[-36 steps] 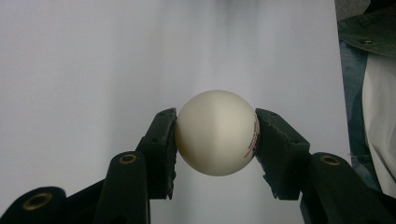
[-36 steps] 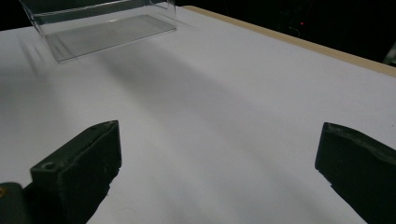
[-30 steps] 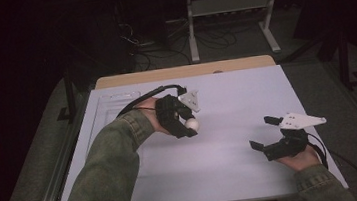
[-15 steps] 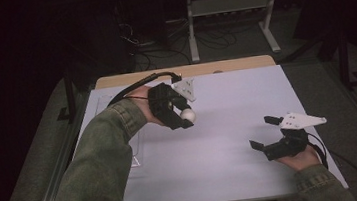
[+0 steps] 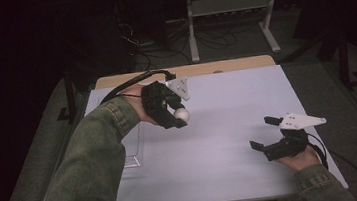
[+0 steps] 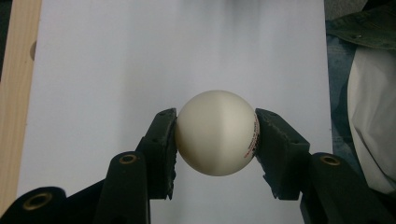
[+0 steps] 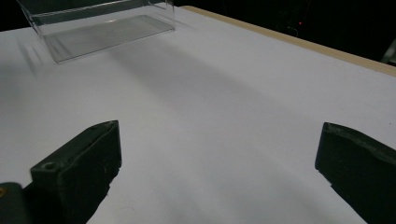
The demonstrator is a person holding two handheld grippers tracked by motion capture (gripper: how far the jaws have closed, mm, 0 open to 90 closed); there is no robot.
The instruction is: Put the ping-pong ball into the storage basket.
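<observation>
Clear plastic marks our landmark: the shallow transparent box lying on the white table sheet, partly hidden under our left sleeve. Compared with a second ago, we are lifting the left gripper higher and carrying it farther from us, so it is now hanging above the sheet just beyond the box's far right corner. Its jaws are staying clenched on the small cream-white ball, one pad pressing on each side, with red print showing near one pad. That tells us the ball is off the table and riding in a firm grasp, so in our judgement the pick is done and the carry is under way, probably toward the box. Well to the right of the box, we are resting the right gripper low over the sheet, unmoved, its jaws spread wide on nothing.
</observation>
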